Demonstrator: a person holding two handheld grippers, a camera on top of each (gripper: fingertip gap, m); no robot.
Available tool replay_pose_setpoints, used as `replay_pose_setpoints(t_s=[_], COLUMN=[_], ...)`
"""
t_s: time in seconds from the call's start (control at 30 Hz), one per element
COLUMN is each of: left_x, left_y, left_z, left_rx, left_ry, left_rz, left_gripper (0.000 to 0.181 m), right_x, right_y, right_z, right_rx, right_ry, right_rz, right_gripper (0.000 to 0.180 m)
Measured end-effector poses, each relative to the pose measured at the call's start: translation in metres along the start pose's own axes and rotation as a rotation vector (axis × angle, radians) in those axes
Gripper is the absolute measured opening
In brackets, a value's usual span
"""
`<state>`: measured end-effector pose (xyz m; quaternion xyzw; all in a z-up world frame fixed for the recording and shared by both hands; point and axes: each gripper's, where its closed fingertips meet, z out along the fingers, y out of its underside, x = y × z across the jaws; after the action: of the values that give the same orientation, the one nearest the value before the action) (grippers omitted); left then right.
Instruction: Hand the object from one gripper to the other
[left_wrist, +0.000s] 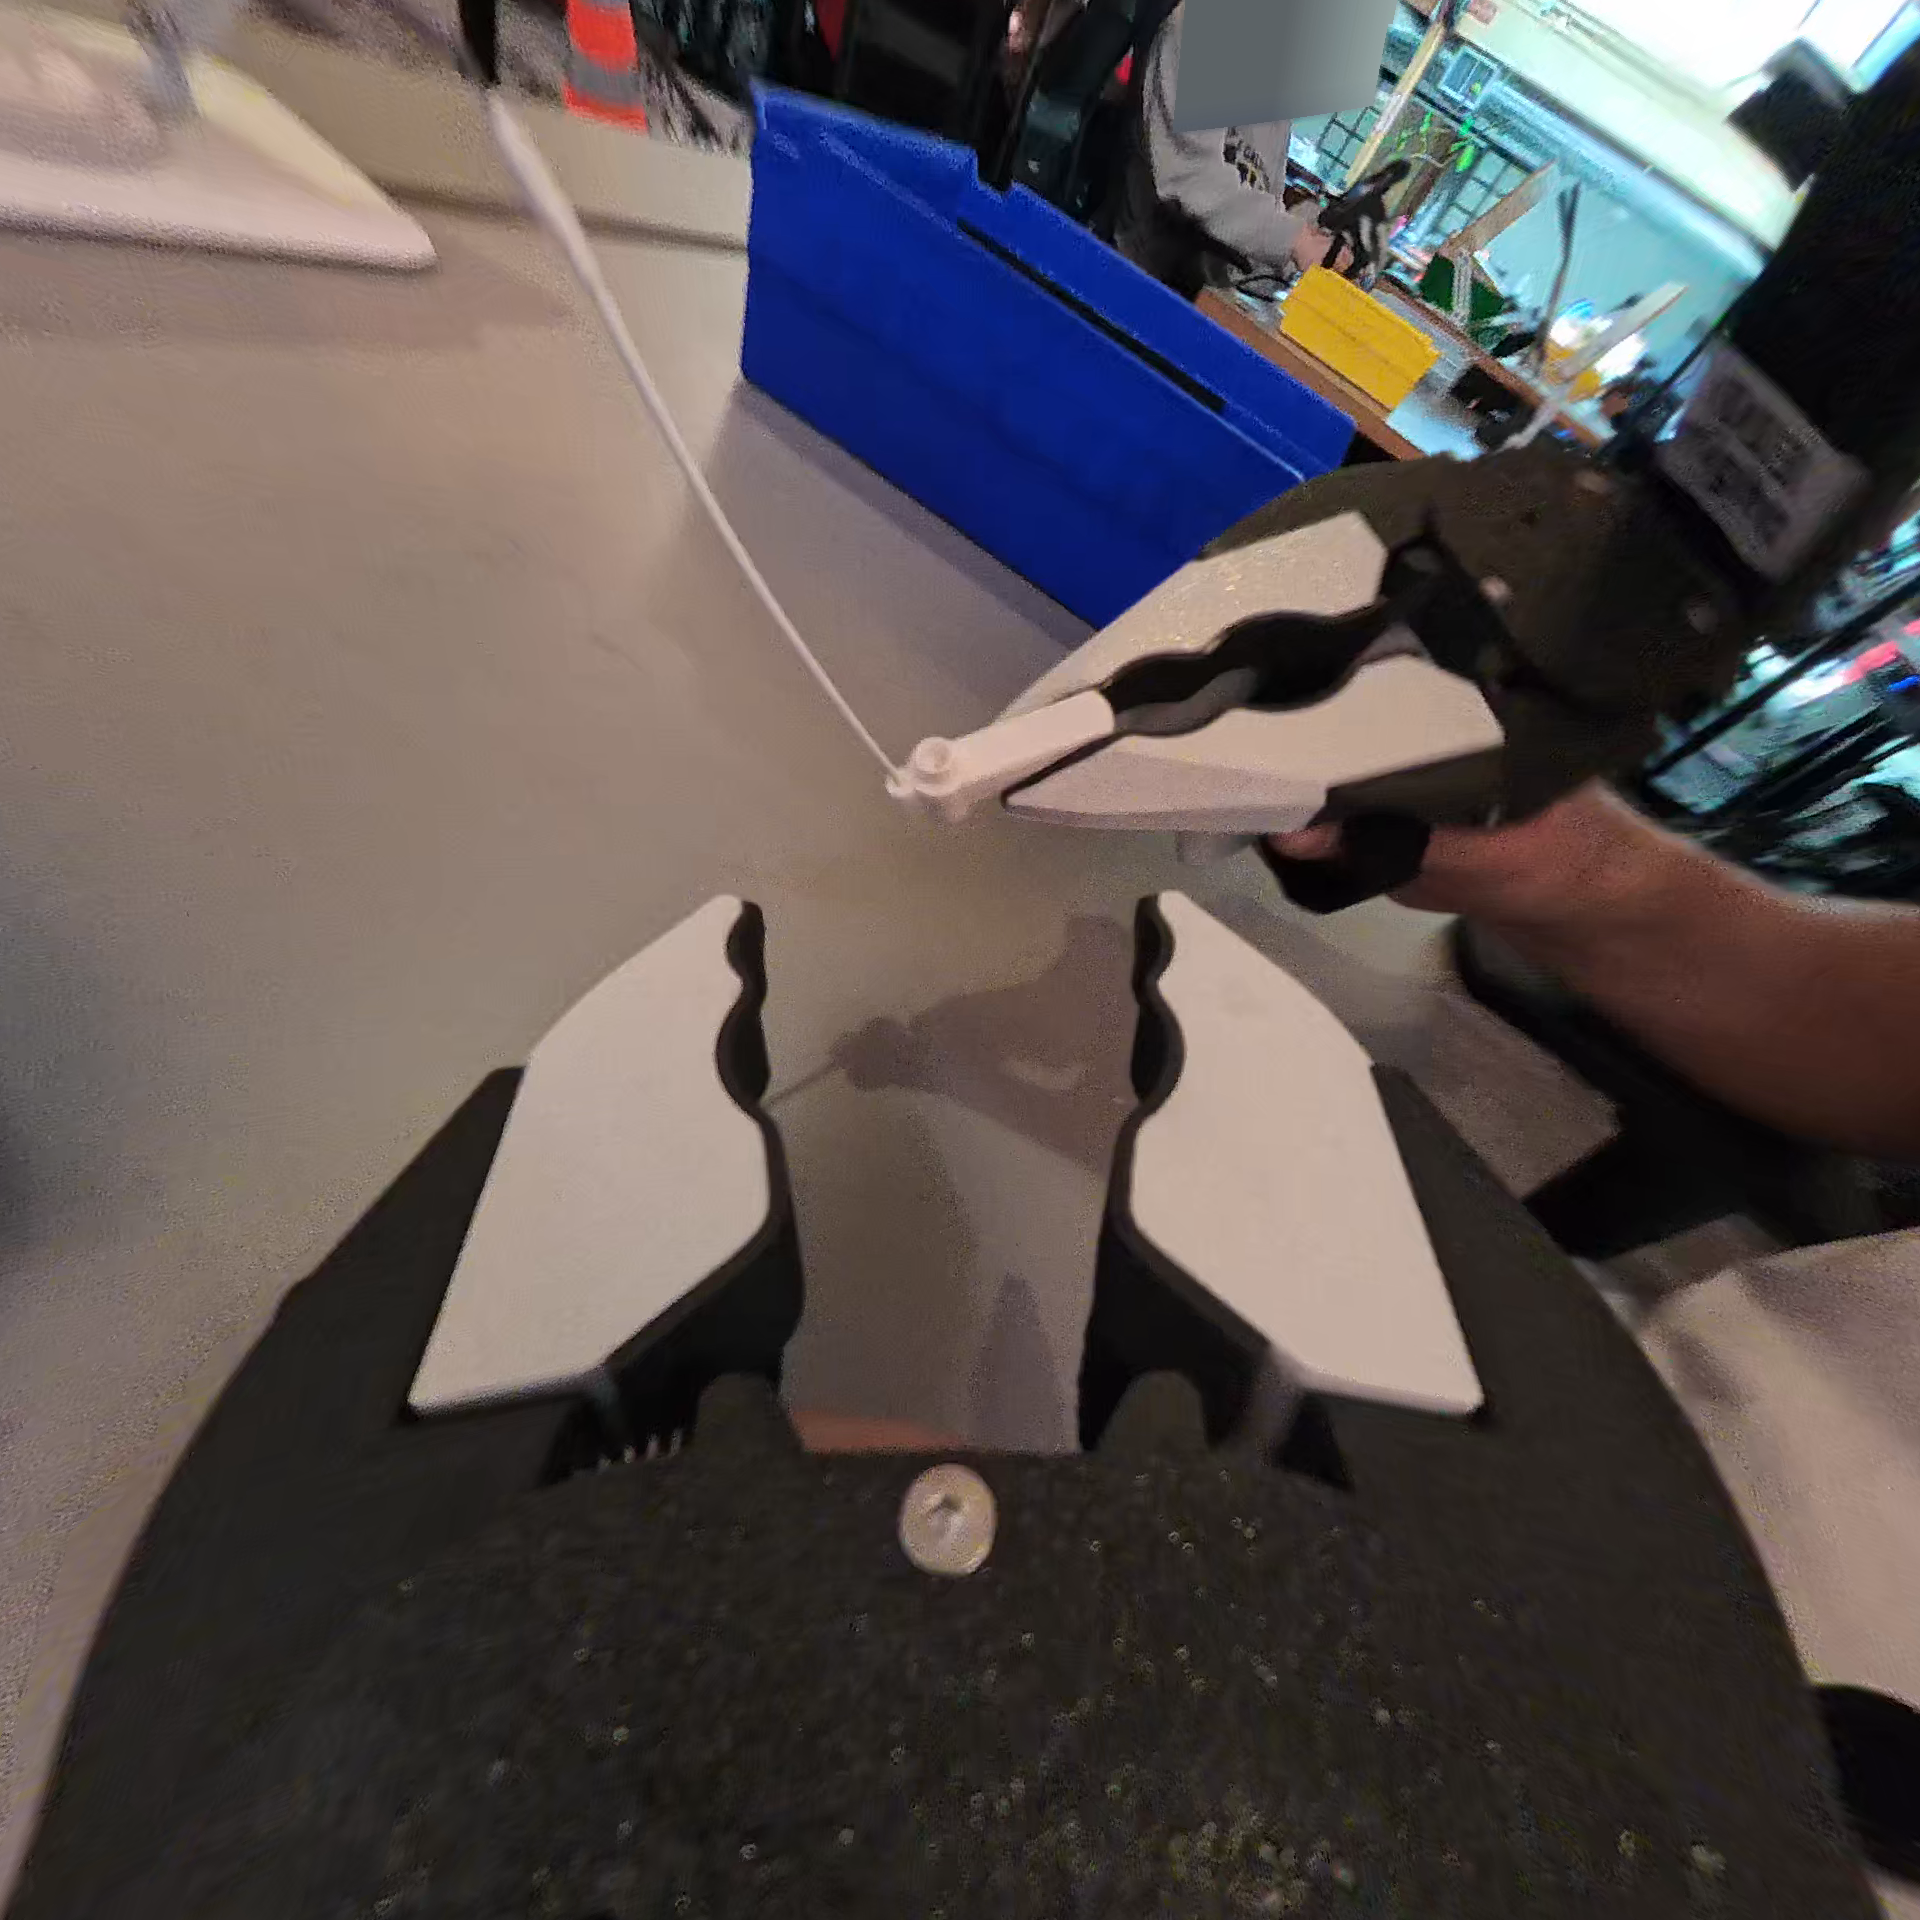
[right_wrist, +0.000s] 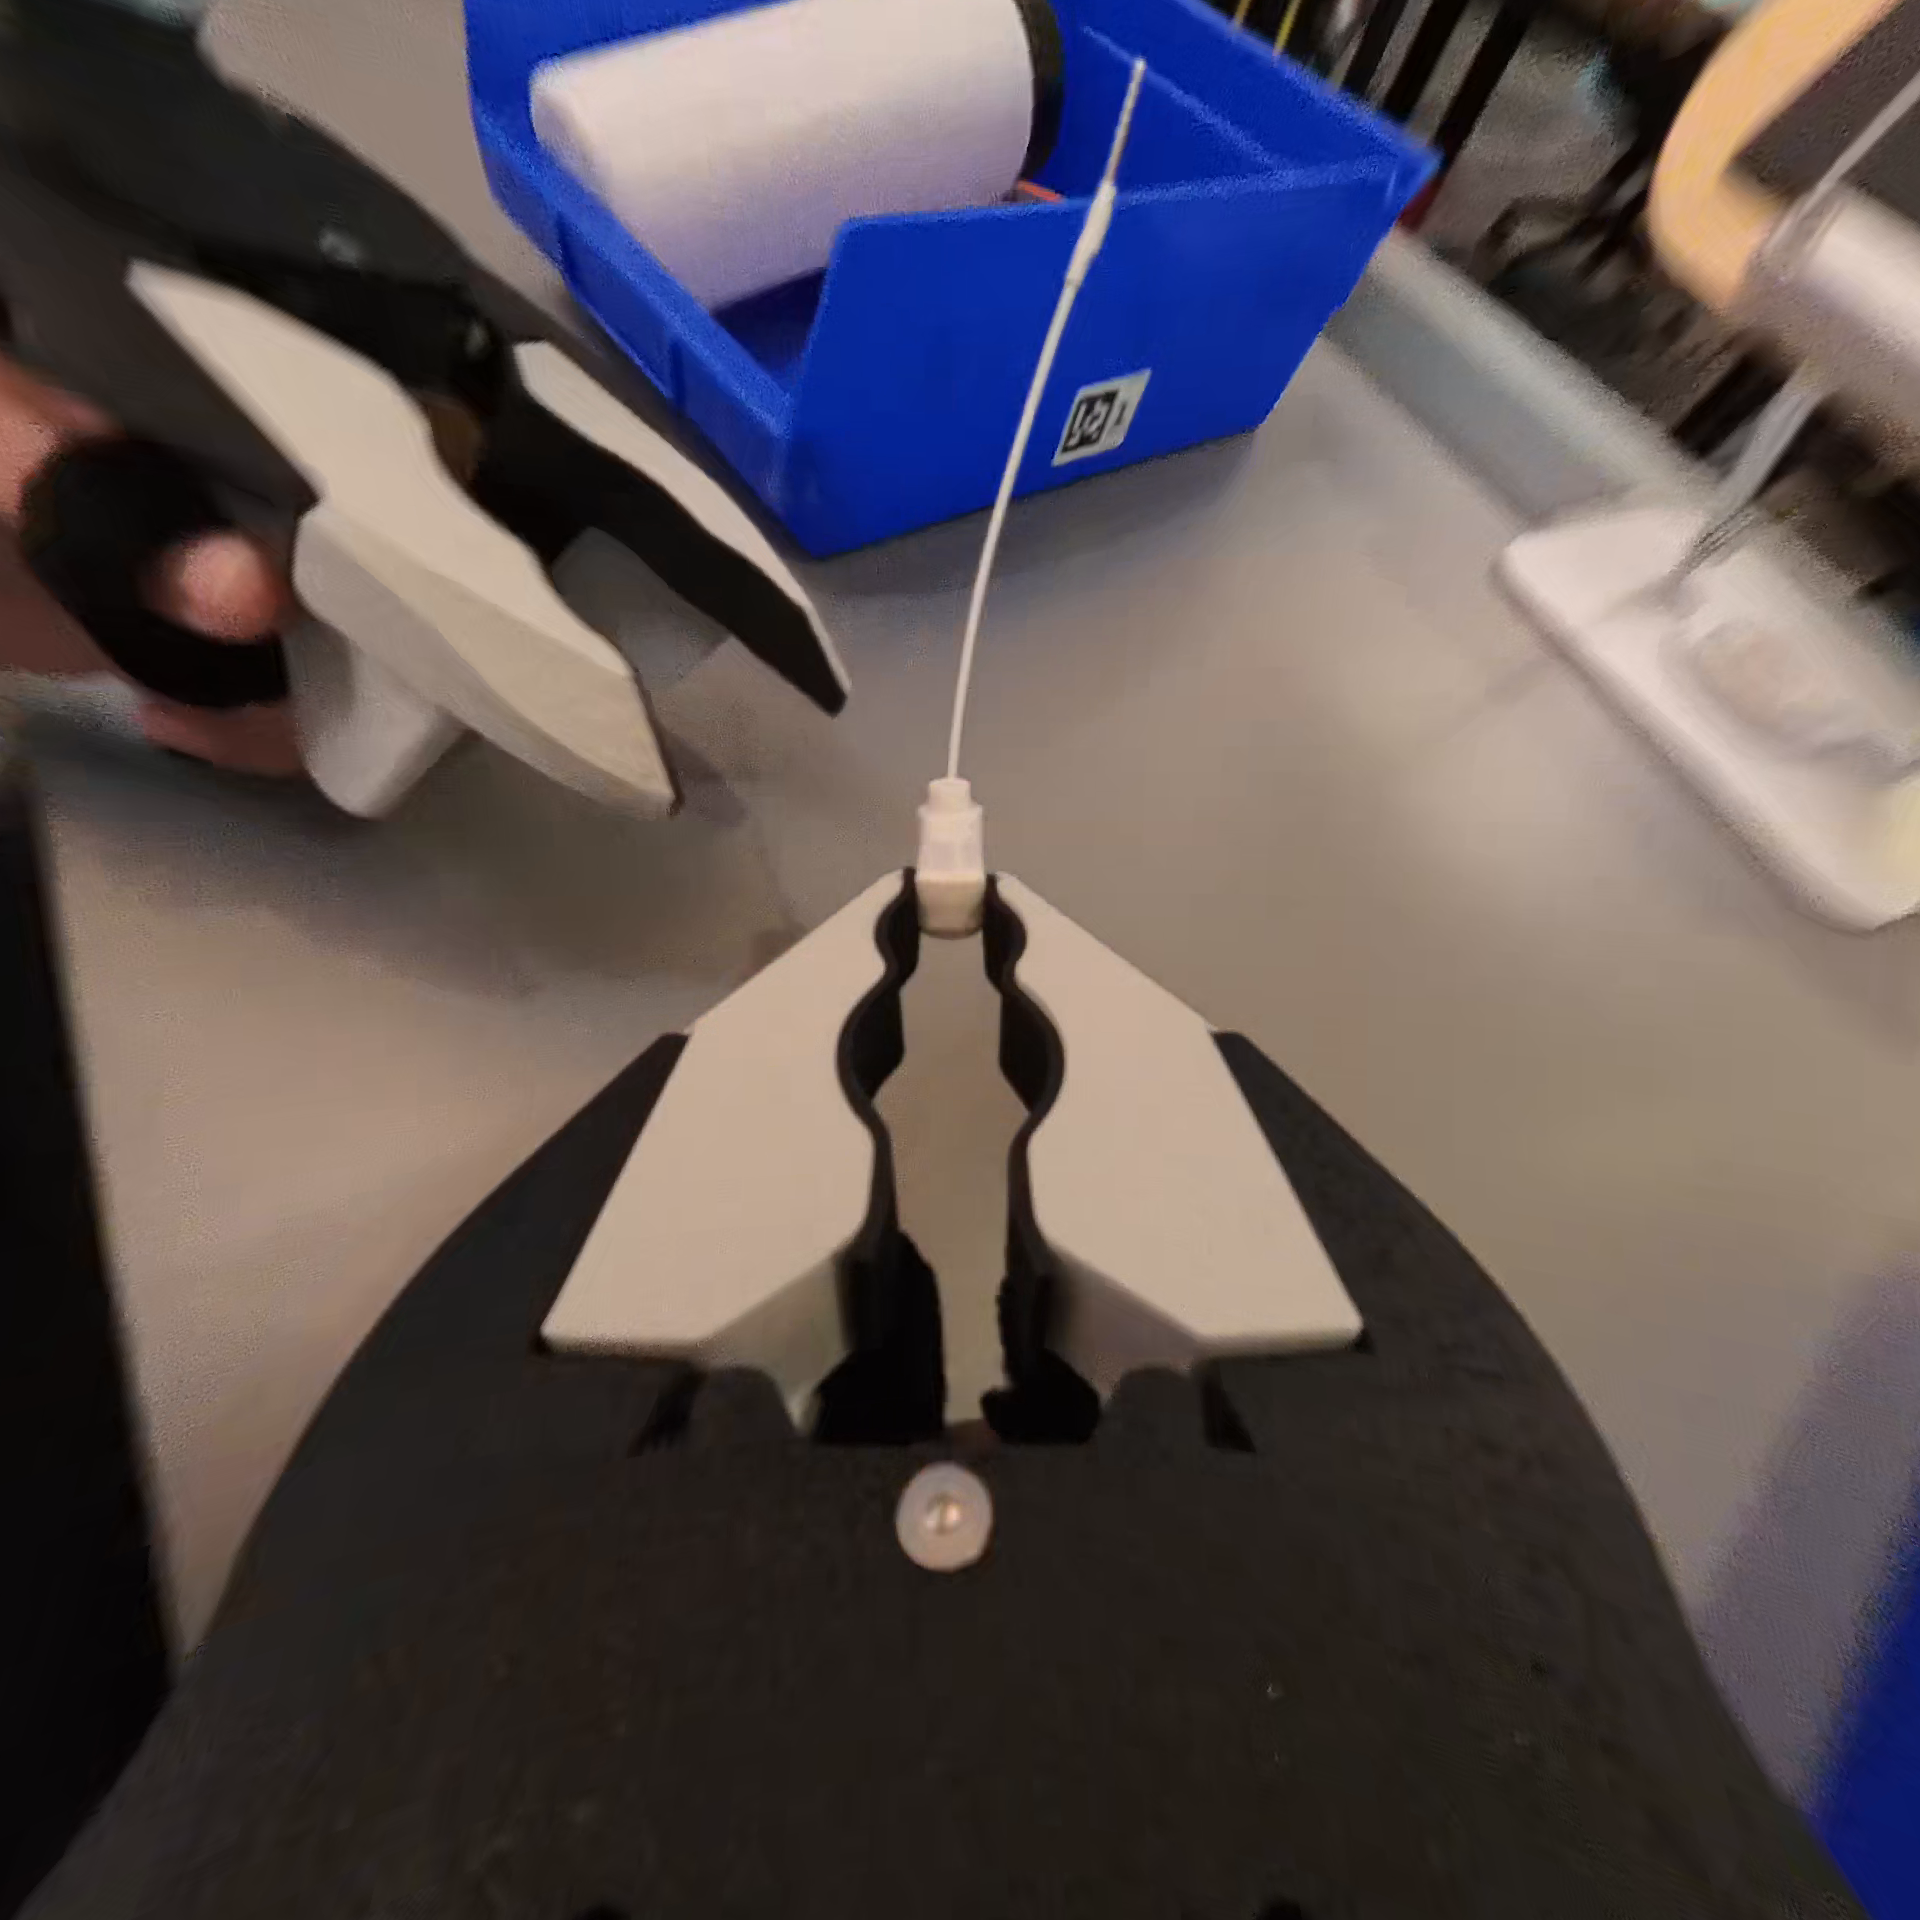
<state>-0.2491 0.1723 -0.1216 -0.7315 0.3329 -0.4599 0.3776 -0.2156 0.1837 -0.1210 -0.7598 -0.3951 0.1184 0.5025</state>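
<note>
Now, right gripper (right_wrist: 948, 902) level above the grey table (right_wrist: 1299, 831), fingertips pinched on the white plug end of a thin white cable (right_wrist: 1023, 416), held by a hand (left_wrist: 1475, 862) at the handle. Left gripper (left_wrist: 951, 997) just beside it, jaws spread wide and holding nothing. Behind, blue bin (right_wrist: 935, 416) bearing a small black-and-white sticker (right_wrist: 1101, 416); cable arching up from the plug, stiff and slender, over the bin.

White cable (left_wrist: 665, 405) far end cut off at top; surroundings blurred.
</note>
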Motion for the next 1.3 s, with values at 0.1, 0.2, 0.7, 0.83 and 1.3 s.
replay_pose_setpoints(t_s=[0.1,0.2,0.7,0.83,1.3], left_x=[0.012,0.015,0.021,0.011,0.009], left_y=[0.003,0.003,-0.008,-0.012,0.015], left_z=[0.01,0.014,0.001,-0.006,0.006], left_rx=[-0.002,-0.001,0.029,0.039,-0.15], left_ry=[0.088,0.111,0.105,0.067,-0.108], left_rz=[-0.172,-0.224,-0.029,0.009,0.337], left_gripper=[0.072,0.074,0.051,0.051,0.051], right_x=[-0.008,-0.019,-0.033,-0.031,-0.029], right_y=[-0.008,-0.013,-0.013,0.002,-0.022], right_z=[-0.001,0.0,0.006,0.009,0.003], right_rx=[-0.018,-0.021,0.044,0.019,0.136], right_ry=[0.187,0.265,0.23,0.045,-0.519], right_rz=[-0.343,-0.524,-0.516,-0.267,0.785], right_gripper=[0.011,0.011,0.031,0.053,0.048])
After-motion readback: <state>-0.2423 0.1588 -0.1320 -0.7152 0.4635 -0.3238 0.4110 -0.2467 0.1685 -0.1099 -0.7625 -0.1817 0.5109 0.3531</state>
